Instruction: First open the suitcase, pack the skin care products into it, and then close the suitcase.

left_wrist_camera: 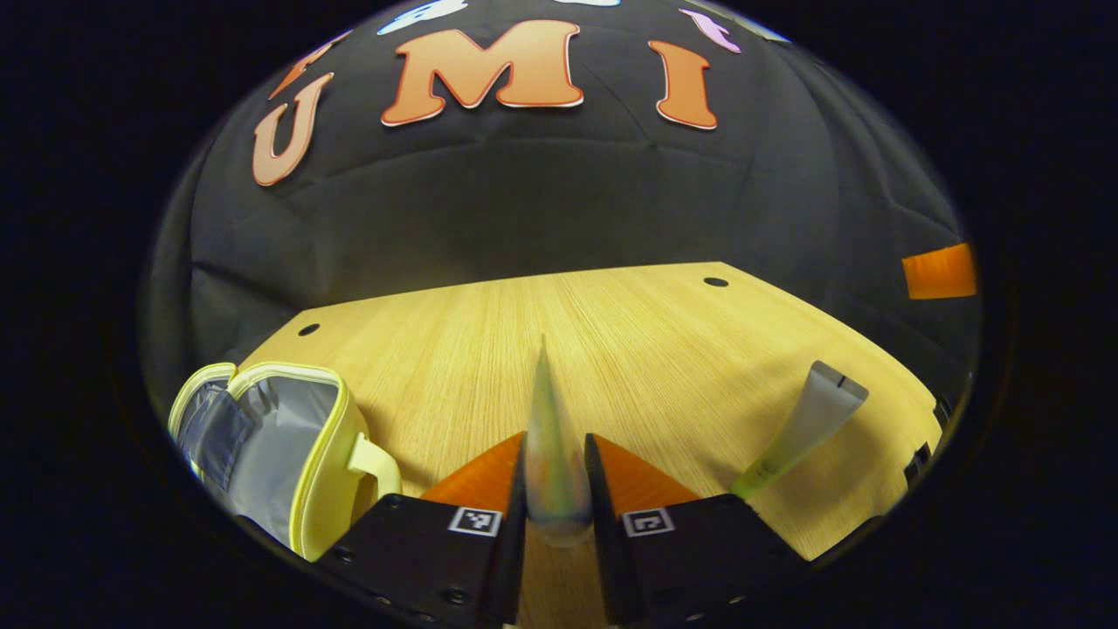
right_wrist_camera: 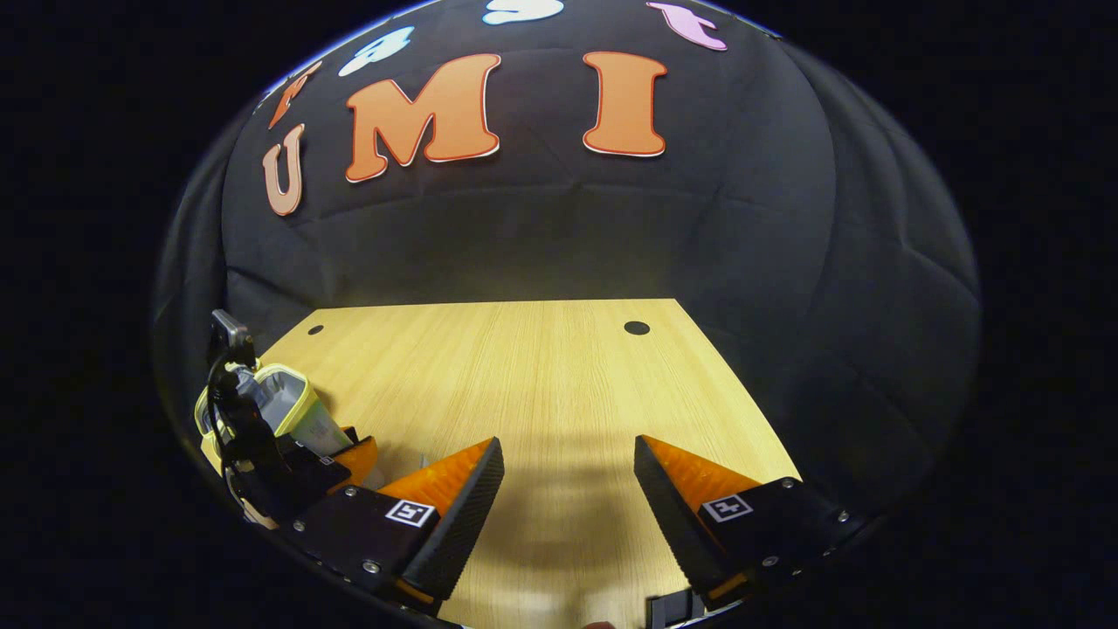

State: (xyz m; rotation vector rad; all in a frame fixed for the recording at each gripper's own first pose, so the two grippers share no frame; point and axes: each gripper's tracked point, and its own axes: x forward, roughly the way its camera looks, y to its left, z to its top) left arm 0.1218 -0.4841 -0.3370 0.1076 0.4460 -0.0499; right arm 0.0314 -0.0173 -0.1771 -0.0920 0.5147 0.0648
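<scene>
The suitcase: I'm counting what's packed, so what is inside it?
The open suitcase shows grey lining with a pocket and no products that I can see. Its lower part runs out of view. One tube is in the left gripper; another lies on the table.

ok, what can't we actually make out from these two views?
- Held tube, left gripper view: blurred between the left claw fingers; lower end cut off.
- Suitcase, left gripper view: near part cut off by the edge, contents unclear.
- Suitcase, right gripper view: mostly hidden behind the left claw and its cable.
- Second tube, left gripper view: label too small.
</scene>
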